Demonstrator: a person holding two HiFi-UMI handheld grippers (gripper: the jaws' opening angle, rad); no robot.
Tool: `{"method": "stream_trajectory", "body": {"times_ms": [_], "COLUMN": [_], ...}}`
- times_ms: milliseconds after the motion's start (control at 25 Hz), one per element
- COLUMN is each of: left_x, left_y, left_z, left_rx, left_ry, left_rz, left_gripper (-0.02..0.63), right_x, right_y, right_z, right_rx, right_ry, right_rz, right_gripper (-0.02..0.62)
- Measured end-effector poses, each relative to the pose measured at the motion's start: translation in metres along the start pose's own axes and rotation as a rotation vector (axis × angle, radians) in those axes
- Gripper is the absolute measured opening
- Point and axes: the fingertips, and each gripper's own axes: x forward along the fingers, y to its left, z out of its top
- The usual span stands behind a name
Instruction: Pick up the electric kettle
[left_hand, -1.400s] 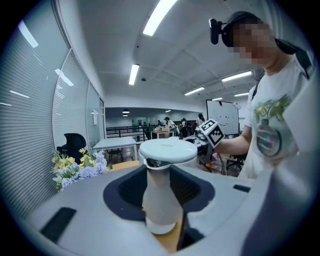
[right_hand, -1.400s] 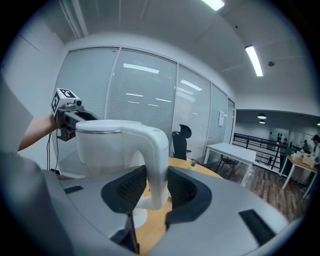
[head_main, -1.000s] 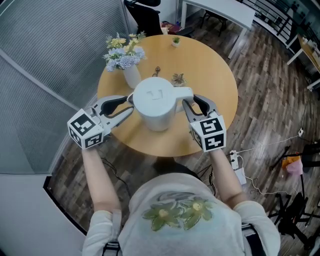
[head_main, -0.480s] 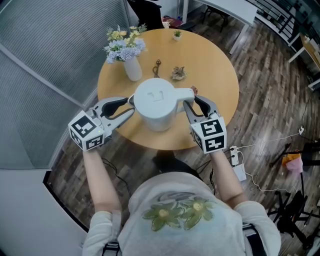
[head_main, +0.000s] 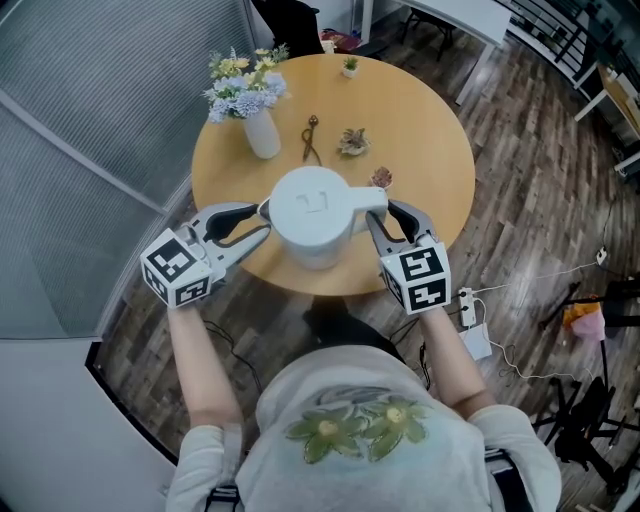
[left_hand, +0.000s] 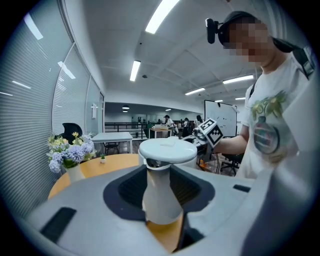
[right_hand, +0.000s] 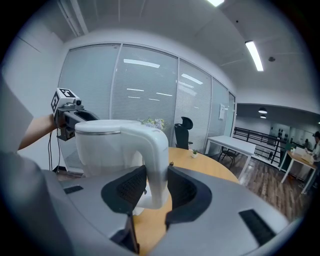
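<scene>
Small tabletop ornaments (head_main: 352, 142), too tiny for identification

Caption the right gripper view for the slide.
Right hand-held gripper clamped on the handle of the white electric kettle, round wooden table behind.

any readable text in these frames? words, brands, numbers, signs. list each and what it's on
No text can be read in any view.
Left marker cube, right marker cube: black-and-white square patterns only, no letters or digits.
Electric kettle: a small raised mark on the lid, no lettering to make out.
Shirt: flower print, no words.
Whiteboard: too far off and blurred to read.
</scene>
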Motion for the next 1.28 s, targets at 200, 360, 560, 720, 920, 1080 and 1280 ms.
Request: {"method": "stream_trajectory", "body": {"times_ms": [200,360,560,720,920,1080,1280], "left_x": [0.003,0.004,0.0,-0.003,-0.004,-0.004,-0.003], "left_y": [-0.002,-0.001,-0.009,-0.01,-0.014,-0.016,-0.017], "left_z": [-0.005,-0.012,-0.015,-0.018,-0.017,-0.017,-0.017], "left_rx": [-0.013,-0.024,-0.027,-0.03,-0.03,-0.025,-0.026], "left_ry": [-0.004,-0.001,-0.002,-0.004,-0.005,0.001,0.002], "left_rz": [-0.005,-0.007,-0.003,-0.002,-0.003,-0.002,-0.002], "left_gripper": [0.144,0.144,0.144,0.144,0.144,0.144,0.144], "right_x": [0.001,0.005,-0.001,-0.001,-0.005,-0.006,-0.007], "right_y": [0.0,-0.001,0.005,0.009,0.011,0.011,0.011], "right_z": [-0.007,-0.012,-0.016,-0.018,-0.017,-0.018,-0.018], "right_rx": [0.007,-0.002,-0.004,-0.003,-0.001,-0.009,-0.006], "right_ry": [0.012,0.025,0.031,0.033,0.026,0.028,0.027], "right_rz": [0.001,-0.001,0.006,0.01,0.008,0.007,0.011], "right_gripper": [0.143,0.143,0.143,0.143,0.143,0.143,0.143]}}
